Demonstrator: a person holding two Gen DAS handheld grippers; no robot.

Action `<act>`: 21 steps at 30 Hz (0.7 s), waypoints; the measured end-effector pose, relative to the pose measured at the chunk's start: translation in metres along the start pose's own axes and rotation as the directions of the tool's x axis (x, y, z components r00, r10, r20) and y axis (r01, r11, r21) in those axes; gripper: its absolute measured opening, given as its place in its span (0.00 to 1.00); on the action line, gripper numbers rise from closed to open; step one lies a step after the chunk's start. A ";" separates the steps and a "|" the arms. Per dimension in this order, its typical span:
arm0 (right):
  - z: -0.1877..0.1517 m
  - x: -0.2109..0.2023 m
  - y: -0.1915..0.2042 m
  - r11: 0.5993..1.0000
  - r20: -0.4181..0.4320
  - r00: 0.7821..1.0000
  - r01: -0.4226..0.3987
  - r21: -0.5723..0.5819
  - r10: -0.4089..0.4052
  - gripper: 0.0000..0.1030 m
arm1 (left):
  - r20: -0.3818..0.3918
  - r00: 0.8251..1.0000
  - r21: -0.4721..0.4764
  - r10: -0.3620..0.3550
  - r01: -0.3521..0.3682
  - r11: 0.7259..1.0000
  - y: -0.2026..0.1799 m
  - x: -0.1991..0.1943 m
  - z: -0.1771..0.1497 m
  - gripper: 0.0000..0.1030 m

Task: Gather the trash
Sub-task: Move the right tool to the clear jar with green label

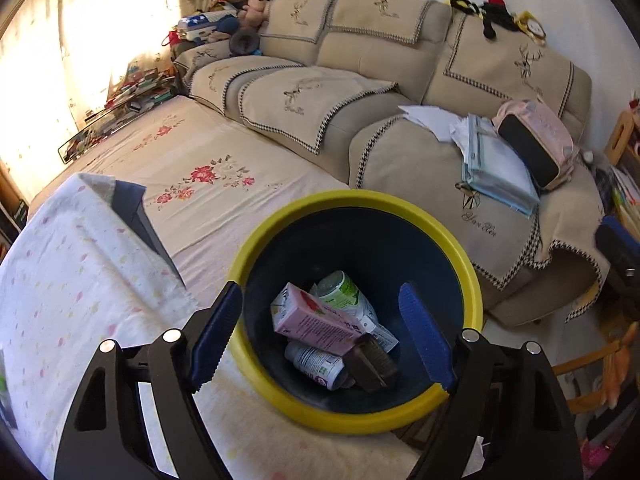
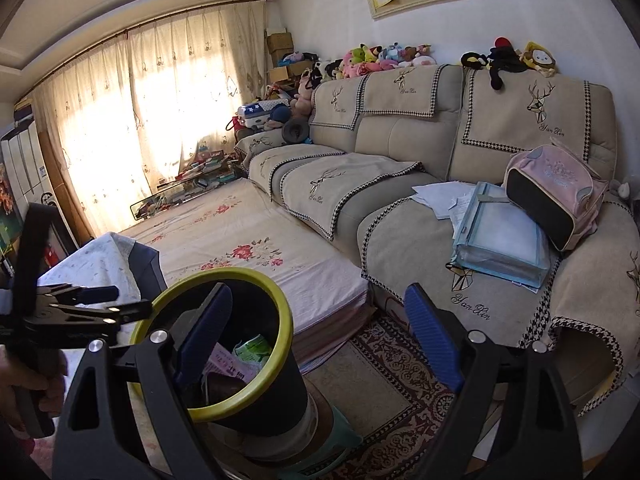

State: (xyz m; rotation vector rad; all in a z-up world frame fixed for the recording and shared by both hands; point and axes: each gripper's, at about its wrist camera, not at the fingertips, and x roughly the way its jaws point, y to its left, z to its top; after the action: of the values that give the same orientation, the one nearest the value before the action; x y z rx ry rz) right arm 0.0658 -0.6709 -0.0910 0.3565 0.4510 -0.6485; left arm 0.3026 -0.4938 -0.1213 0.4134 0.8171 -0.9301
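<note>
A dark trash bin with a yellow rim (image 1: 468,280) stands just ahead of my left gripper (image 1: 320,336), which is open and empty above it. Inside lie a pink carton (image 1: 312,320), a green-and-white packet (image 1: 344,292), a white can (image 1: 316,364) and a dark brown block (image 1: 372,364). In the right wrist view the bin (image 2: 260,396) sits low left, on a round stand. My right gripper (image 2: 324,336) is open and empty to the right of the bin. The left gripper (image 2: 100,304) shows at the far left, held in a hand.
A beige sofa (image 2: 400,136) runs along the wall, with a pink bag (image 2: 560,192), a blue folder (image 2: 500,240) and papers on its right seat. A floral sheet (image 1: 192,168) covers a low platform. A patterned rug (image 2: 392,392) lies on the floor. A cloth-covered table (image 1: 60,280) is at left.
</note>
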 end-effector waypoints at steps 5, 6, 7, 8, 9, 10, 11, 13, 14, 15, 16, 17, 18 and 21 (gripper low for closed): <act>-0.004 0.009 0.022 0.998 -0.037 0.998 -0.060 -0.026 0.059 0.81 | 0.145 0.988 -0.104 0.049 -0.034 0.994 0.045 -0.072 -0.036 0.85; -0.006 0.011 0.031 0.996 -0.043 0.996 -0.081 -0.035 0.079 0.81 | 0.169 0.984 -0.133 0.063 -0.040 0.990 0.056 -0.087 -0.045 0.85; -0.006 0.012 0.041 0.993 -0.050 0.993 -0.112 -0.043 0.110 0.81 | 0.190 0.978 -0.163 0.080 -0.049 0.985 0.069 -0.101 -0.055 0.85; -0.005 0.013 0.051 0.988 -0.058 0.988 -0.144 -0.049 0.141 0.81 | 0.217 0.970 -0.200 0.111 -0.067 0.977 0.083 -0.118 -0.067 0.85; -0.005 0.015 0.063 0.981 -0.069 0.981 -0.185 -0.055 0.181 0.81 | 0.238 0.961 -0.229 0.138 -0.083 0.970 0.095 -0.134 -0.078 0.85; -0.003 0.016 0.075 0.974 -0.076 0.974 -0.218 -0.060 0.214 0.81 | 0.256 0.952 -0.256 0.168 -0.101 0.961 0.107 -0.148 -0.089 0.85; -0.002 0.017 0.087 0.966 -0.080 0.966 -0.251 -0.065 0.246 0.81 | 0.273 0.940 -0.282 0.204 -0.124 0.951 0.118 -0.162 -0.101 0.85; 0.001 0.020 0.116 0.945 -0.088 0.947 -0.317 -0.078 0.310 0.81 | 0.304 0.901 -0.340 0.309 -0.200 0.919 0.142 -0.195 -0.128 0.85; 0.004 0.021 0.131 0.933 -0.093 0.935 -0.350 -0.081 0.342 0.81 | 0.314 0.880 -0.364 0.358 -0.236 0.901 0.153 -0.210 -0.140 0.86; 0.007 0.021 0.145 0.921 -0.095 0.924 -0.379 -0.084 0.372 0.81 | 0.320 0.861 -0.384 0.395 -0.263 0.885 0.164 -0.223 -0.151 0.86; 0.009 0.022 0.162 0.907 -0.097 0.910 -0.412 -0.089 0.404 0.81 | 0.327 0.837 -0.409 0.439 -0.294 0.864 0.176 -0.238 -0.165 0.87; 0.010 0.022 0.179 0.893 -0.102 0.896 -0.440 -0.095 0.431 0.81 | 0.332 0.809 -0.437 0.485 -0.324 0.839 0.187 -0.253 -0.179 0.88; 0.012 0.021 0.195 0.880 -0.106 0.885 -0.464 -0.102 0.454 0.81 | 0.332 0.786 -0.459 0.522 -0.349 0.817 0.199 -0.266 -0.192 0.88; 0.016 0.018 0.247 0.836 -0.104 0.846 -0.532 -0.132 0.522 0.81 | 0.312 0.702 -0.525 0.640 -0.434 0.732 0.230 -0.297 -0.230 0.89</act>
State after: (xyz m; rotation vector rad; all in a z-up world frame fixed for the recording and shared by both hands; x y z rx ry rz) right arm 0.2427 -0.5034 -0.0428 0.3333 0.4357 -0.0576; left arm 0.2942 -0.0605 -0.0443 0.0261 0.3657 -0.2374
